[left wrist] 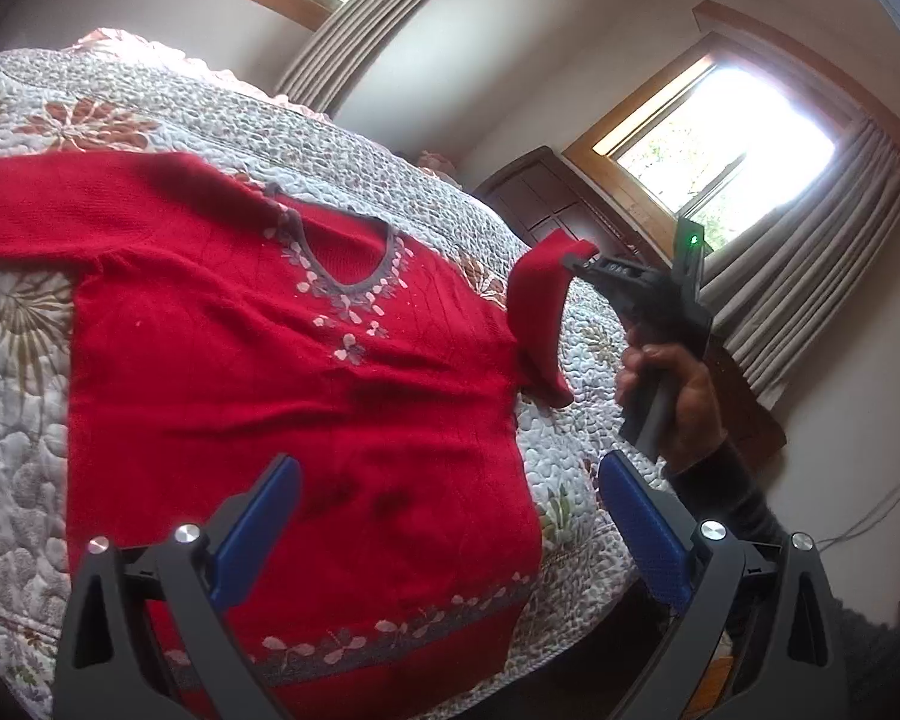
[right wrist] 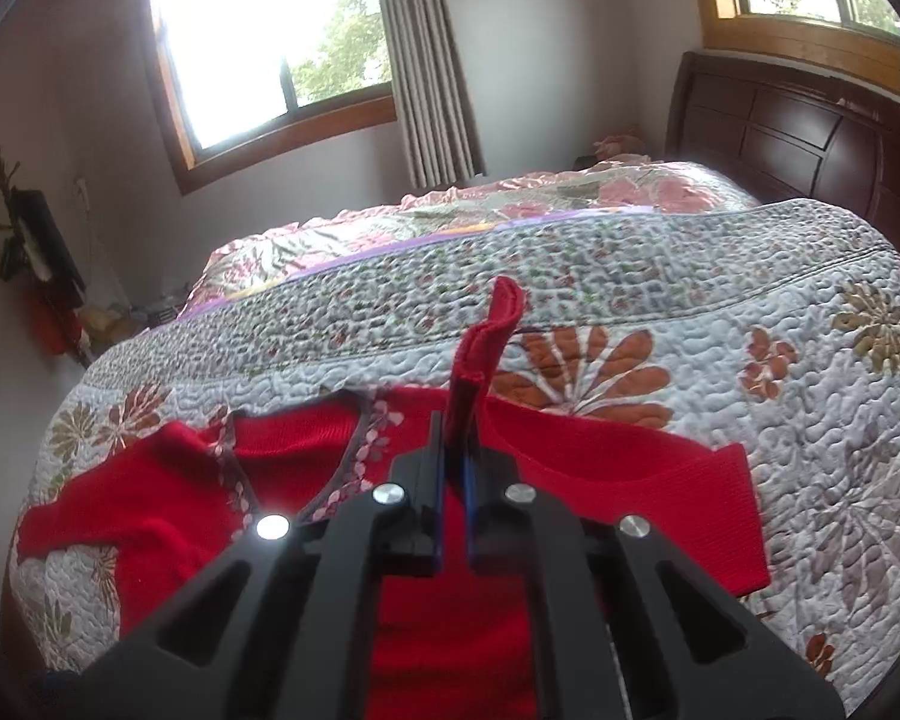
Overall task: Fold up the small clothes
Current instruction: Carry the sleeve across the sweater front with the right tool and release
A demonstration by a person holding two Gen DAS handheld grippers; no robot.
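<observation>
Our right gripper (right wrist: pixel 459 450) has its jaws closed on the cuff of the sleeve (left wrist: pixel 540 312), lifted clear of the bed (left wrist: pixel 24 324) at centre right of the left wrist view; our left gripper (left wrist: pixel 450 534) hangs with jaws wide apart and empty above the hem. The red sweater (left wrist: pixel 270 390) lies flat, face up, mid-frame. We judge the sleeve fold is in hand; next we carry the cuff across the chest. The far sleeve's cuff is cut off at the frame's left edge.
</observation>
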